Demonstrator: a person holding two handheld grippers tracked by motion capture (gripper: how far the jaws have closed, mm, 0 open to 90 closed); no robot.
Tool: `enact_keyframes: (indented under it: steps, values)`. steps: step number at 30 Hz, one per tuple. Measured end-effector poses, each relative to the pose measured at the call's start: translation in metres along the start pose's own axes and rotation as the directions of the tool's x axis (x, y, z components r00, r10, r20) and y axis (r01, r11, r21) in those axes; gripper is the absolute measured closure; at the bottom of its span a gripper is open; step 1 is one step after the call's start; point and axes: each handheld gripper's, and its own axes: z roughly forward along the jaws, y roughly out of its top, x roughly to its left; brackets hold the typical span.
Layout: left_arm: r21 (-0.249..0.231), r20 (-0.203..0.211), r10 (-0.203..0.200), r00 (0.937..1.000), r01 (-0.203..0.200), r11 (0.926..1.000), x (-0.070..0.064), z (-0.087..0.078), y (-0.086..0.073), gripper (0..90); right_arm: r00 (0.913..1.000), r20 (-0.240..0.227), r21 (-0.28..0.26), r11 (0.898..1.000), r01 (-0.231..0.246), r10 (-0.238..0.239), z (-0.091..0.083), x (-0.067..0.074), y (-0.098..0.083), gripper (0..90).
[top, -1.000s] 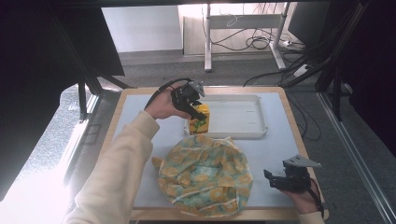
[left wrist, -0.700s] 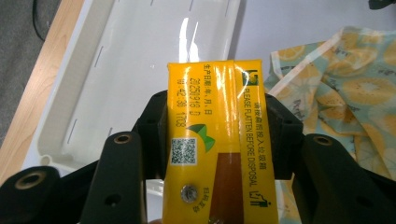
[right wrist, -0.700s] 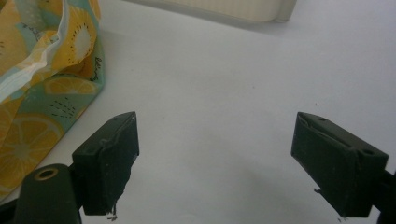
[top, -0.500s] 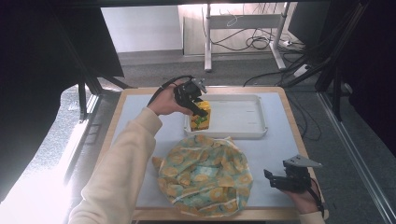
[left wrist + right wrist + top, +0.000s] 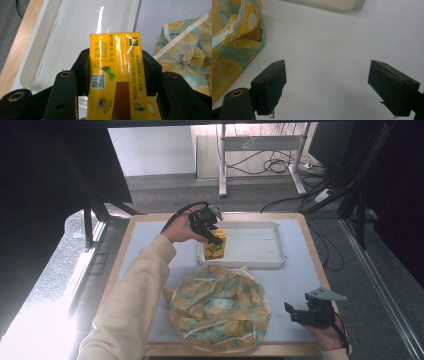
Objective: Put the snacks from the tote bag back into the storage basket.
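Note:
My left gripper [image 5: 216,238] is shut on a yellow drink carton [image 5: 215,247], held over the left end of the white tray [image 5: 260,245]. In the left gripper view the carton [image 5: 116,75] stands clamped between the two black jaws, its printed top facing the camera, with the tray [image 5: 75,37] below it. A lemon-print cloth bag [image 5: 217,307] lies crumpled on the mat in front of the tray. My right gripper [image 5: 300,312] rests open near the table's front right, to the right of the bag. Its jaws [image 5: 327,87] stand wide apart over bare mat, nothing between them.
The grey mat [image 5: 150,250] covers a wood-edged table [image 5: 122,265]. The tray's right part is bare. The bag's edge [image 5: 234,45] lies left of the right gripper. Beyond the table are a desk frame and cables [image 5: 270,165] on the floor.
My left gripper has carried the carton a little to the right and farther over the tray's left end. The right gripper has stayed where it was.

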Motion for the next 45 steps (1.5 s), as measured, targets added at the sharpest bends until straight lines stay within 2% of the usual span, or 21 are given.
enact_keyframes:
  steps: [6, 12, 20, 38, 45]
  values:
    - [-0.015, 0.011, 0.001, 0.9999, -0.001, 0.9999, 0.009, 0.009, -0.004, 52.2, 1.0000, 0.002, 0.006, 1.000, 0.004, -0.004, 0.001, 0.000, 0.000, 15.4]
    - [-0.005, 0.024, 0.024, 0.9994, -0.024, 0.9997, 0.014, 0.015, -0.006, 52.2, 1.0000, 0.005, 0.011, 1.000, -0.001, 0.001, 0.001, 0.000, -0.001, 15.4]
    - [-0.012, 0.035, 0.025, 0.9991, -0.025, 0.9996, 0.021, 0.025, -0.008, 52.2, 0.9999, 0.010, 0.017, 1.000, -0.003, 0.003, 0.002, 0.000, -0.001, 15.4]
    - [-0.002, 0.056, 0.032, 0.9979, -0.032, 0.9995, 0.022, 0.043, -0.014, 52.1, 0.9999, 0.013, 0.019, 1.000, -0.003, 0.002, 0.002, 0.000, -0.002, 15.4]
    - [0.007, 0.061, 0.023, 0.9978, -0.024, 0.9997, 0.023, 0.049, -0.018, 52.0, 0.9999, 0.012, 0.018, 1.000, 0.000, 0.000, 0.002, -0.001, -0.002, 15.4]
